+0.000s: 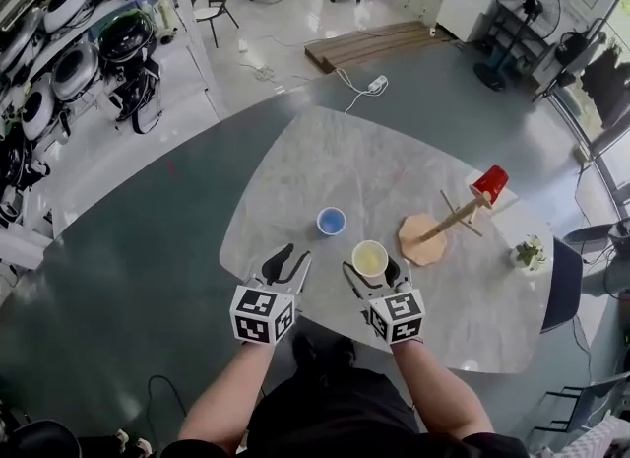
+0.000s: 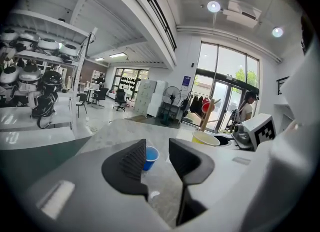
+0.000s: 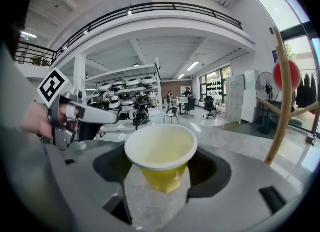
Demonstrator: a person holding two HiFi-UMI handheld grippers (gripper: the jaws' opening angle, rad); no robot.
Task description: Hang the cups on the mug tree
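A yellow cup (image 1: 370, 258) hangs upright between the jaws of my right gripper (image 1: 371, 268), which is shut on its sides. In the right gripper view the yellow cup (image 3: 162, 161) is clear of the marble table (image 1: 394, 165). A blue cup (image 1: 331, 221) stands on the table just ahead of my left gripper (image 1: 293, 261), which is open and empty. The left gripper view shows that blue cup (image 2: 150, 156) beyond the gap of the jaws. The wooden mug tree (image 1: 438, 229) stands at the right, with a red cup (image 1: 489, 185) hung on a top peg.
A small potted plant (image 1: 529, 252) sits by the table's right edge, with a dark chair (image 1: 564, 284) beyond it. Shelves of helmets (image 1: 59, 62) line the far left. A standing fan (image 1: 527, 3) is at the back right.
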